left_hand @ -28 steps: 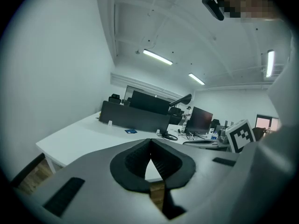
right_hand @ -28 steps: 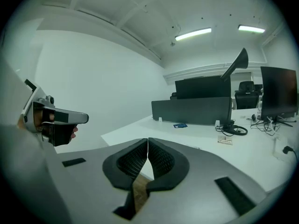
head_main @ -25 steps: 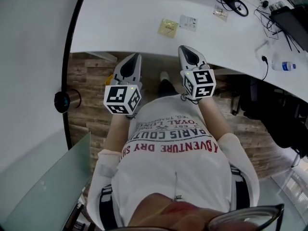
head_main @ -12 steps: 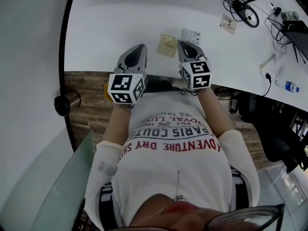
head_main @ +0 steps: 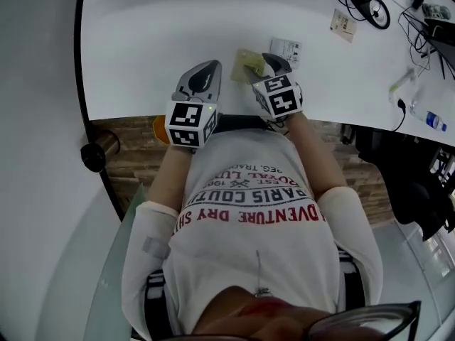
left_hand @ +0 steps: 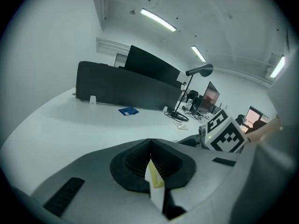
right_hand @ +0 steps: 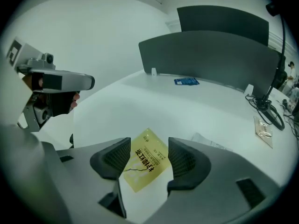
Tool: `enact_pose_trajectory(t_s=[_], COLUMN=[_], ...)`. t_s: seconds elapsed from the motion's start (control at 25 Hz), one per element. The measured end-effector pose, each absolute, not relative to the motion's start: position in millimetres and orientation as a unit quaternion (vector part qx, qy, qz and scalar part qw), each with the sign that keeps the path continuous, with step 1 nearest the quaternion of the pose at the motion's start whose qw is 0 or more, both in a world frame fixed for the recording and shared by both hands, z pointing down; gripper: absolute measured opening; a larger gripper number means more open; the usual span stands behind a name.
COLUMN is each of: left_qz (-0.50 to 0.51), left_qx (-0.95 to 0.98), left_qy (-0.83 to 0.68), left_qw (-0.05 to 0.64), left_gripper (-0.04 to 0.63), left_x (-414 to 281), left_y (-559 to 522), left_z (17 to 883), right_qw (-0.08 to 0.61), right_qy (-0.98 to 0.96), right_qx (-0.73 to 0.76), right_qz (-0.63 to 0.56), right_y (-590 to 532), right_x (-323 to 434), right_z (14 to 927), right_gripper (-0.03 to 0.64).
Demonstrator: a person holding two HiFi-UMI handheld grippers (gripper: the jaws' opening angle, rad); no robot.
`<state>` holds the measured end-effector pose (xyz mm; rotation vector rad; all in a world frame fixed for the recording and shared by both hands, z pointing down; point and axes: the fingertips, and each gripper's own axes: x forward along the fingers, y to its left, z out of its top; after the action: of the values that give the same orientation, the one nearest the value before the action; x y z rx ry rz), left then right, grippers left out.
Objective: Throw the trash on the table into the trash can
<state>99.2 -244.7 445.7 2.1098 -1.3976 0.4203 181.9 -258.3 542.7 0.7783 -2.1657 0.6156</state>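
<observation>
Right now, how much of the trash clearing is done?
Done: nothing; no trash can is in view. In hand: the jaws of the right gripper have just been opening over the yellow packet, which lies between them on the table, ungripped. Still to do: that packet, the white packet and a small packet by the cables.

Three flat packets point(head_main: 245, 61) point(head_main: 286, 48) point(head_main: 343, 23), two claws point(head_main: 204, 73) point(head_main: 273, 62), one water bottle point(head_main: 434, 119)
</observation>
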Motion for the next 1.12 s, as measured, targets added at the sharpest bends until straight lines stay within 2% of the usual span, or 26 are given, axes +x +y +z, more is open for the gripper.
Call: enact_pose_trajectory(t_s=[0.2, 0.36, 0.44, 0.48, 0.52, 0.68, 0.8, 1.12], left_qz=[0.167, 0.166, 0.165, 0.164, 0.164, 0.162, 0.159, 0.129], left_qx=[0.787, 0.783, 0.782, 0.781, 0.780, 0.775, 0.773, 0.735], left_qy=[-0.508, -0.508, -0.509, -0.510, -0.511, -0.517, -0.522, -0.598], left_qw=[0.307, 0.318, 0.321, 0.321, 0.322, 0.327, 0.324, 0.292], left_gripper=[0.023, 0.023, 0.023, 0.023, 0.023, 0.023, 0.023, 0.023], left_x=[103, 103, 103, 103, 103, 105, 108, 86], left_y=[-241, -234, -231, -229, -228, -222, -220, -197], left_z=[471, 480, 481, 482, 482, 484, 480, 453], right_qw=[0.425, 0.433, 0.433, 0.436, 0.439, 0.455, 0.449, 0.368], right_qy=[-0.819, -0.825, -0.826, -0.825, -0.825, -0.832, -0.836, -0.885], right_qx=[0.301, 0.296, 0.294, 0.292, 0.290, 0.281, 0.274, 0.225], right_qz=[0.240, 0.209, 0.210, 0.209, 0.204, 0.149, 0.155, 0.175], right_y=[-260, -257, -258, -259, -260, -258, -256, -246], right_x=[184, 185, 185, 186, 185, 182, 183, 157], right_z=[581, 587, 587, 587, 587, 584, 582, 527], right_gripper=[0.238, 0.185, 0.138, 0.067, 0.048, 0.034, 0.031, 0.025])
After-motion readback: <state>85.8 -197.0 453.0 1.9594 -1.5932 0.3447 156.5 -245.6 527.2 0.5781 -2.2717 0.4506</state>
